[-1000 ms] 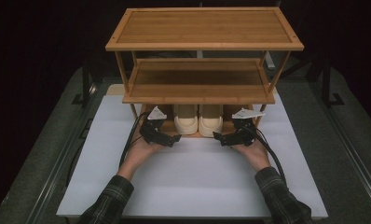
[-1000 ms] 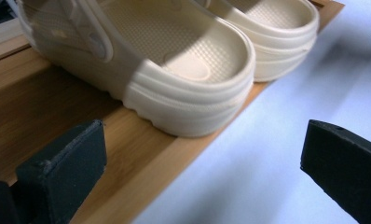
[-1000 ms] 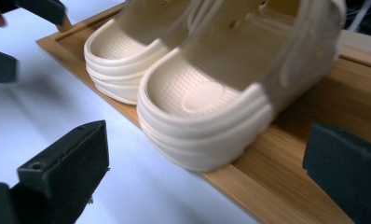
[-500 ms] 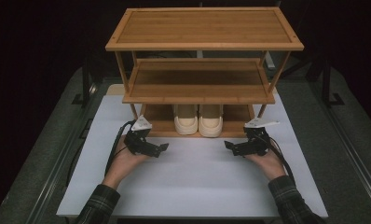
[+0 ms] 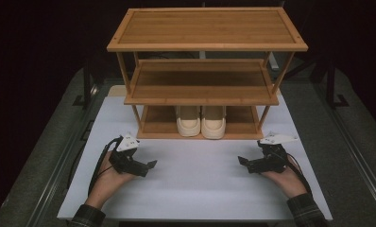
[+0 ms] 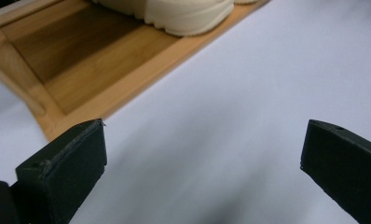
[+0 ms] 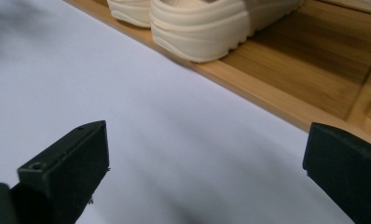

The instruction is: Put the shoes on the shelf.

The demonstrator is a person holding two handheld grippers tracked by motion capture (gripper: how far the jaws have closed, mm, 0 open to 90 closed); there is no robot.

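Note:
A three-tier bamboo shoe rack stands at the back of the white table mat. A pair of cream shoes sits side by side on its bottom shelf, heels toward me. My left gripper rests low over the mat, front left of the rack, jaws wide open and empty. My right gripper mirrors it at front right, also open and empty. The left gripper view shows a cream shoe and the bottom shelf; the right gripper view shows both cream shoes on the shelf.
The mat lies on a grey table with dark surroundings. Black cables trail from both grippers toward the front edge. The rack's top shelf and middle shelf carry nothing.
Both grippers have drawn back from the bottom shelf toward me and spread apart, left going left and right going right. The shoes stay on the shelf.

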